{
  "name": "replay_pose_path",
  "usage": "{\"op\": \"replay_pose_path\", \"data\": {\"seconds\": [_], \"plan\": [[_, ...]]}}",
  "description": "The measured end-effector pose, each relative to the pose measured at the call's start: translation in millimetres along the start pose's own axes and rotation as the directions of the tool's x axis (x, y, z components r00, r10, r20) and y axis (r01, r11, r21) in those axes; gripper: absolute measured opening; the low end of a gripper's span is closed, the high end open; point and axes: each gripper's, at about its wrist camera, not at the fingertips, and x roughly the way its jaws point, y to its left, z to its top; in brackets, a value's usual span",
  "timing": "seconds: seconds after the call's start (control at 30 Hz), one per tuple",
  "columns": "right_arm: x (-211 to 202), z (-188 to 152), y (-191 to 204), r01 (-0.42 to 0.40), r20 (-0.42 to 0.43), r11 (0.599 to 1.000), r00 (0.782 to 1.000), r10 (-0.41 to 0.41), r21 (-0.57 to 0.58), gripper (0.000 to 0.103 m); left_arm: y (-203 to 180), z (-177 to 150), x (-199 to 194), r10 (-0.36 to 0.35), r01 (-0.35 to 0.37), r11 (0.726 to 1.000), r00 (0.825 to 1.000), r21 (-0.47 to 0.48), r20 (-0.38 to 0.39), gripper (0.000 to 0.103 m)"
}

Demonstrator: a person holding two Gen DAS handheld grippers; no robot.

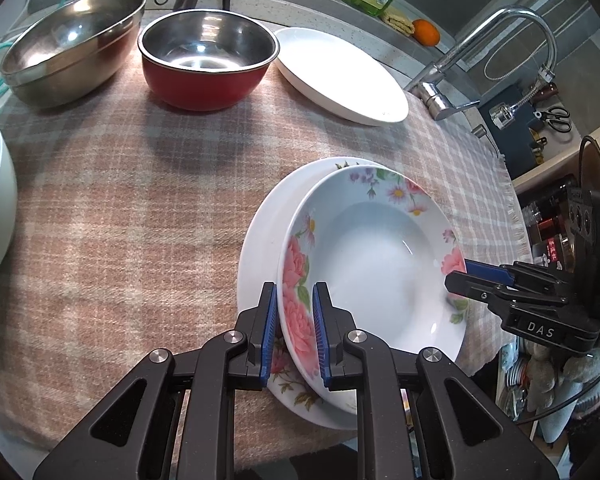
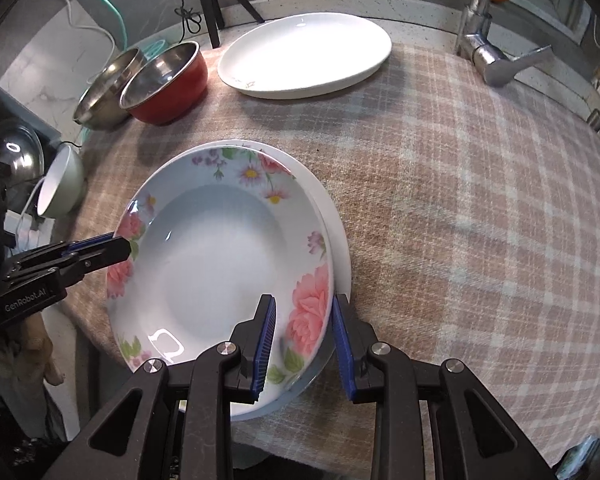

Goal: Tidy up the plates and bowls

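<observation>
Left gripper (image 1: 295,322) jaws were clamped on the floral plate (image 1: 374,276) rim, plate sitting askew on a white plate (image 1: 260,240) at the surface (image 1: 140,208) edge. Right gripper (image 2: 304,344) jaws straddled the opposite rim; contact unclear. Bowls (image 1: 208,68) sat behind.

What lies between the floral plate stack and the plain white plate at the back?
Only bare plaid tablecloth separates the floral plate from the plain white plate. The right wrist view shows this most clearly; the left wrist view agrees.
</observation>
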Motion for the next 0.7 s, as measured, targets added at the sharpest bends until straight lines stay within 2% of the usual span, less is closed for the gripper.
{"op": "replay_pose_path", "data": {"seconds": [0.7], "plan": [[6.3, 1.4, 9.2, 0.015, -0.006, 0.999, 1.0, -0.015, -0.035, 0.027, 6.6, 0.7, -6.3, 0.015, -0.015, 1.0, 1.0, 0.004, 0.0, 0.016]]}}
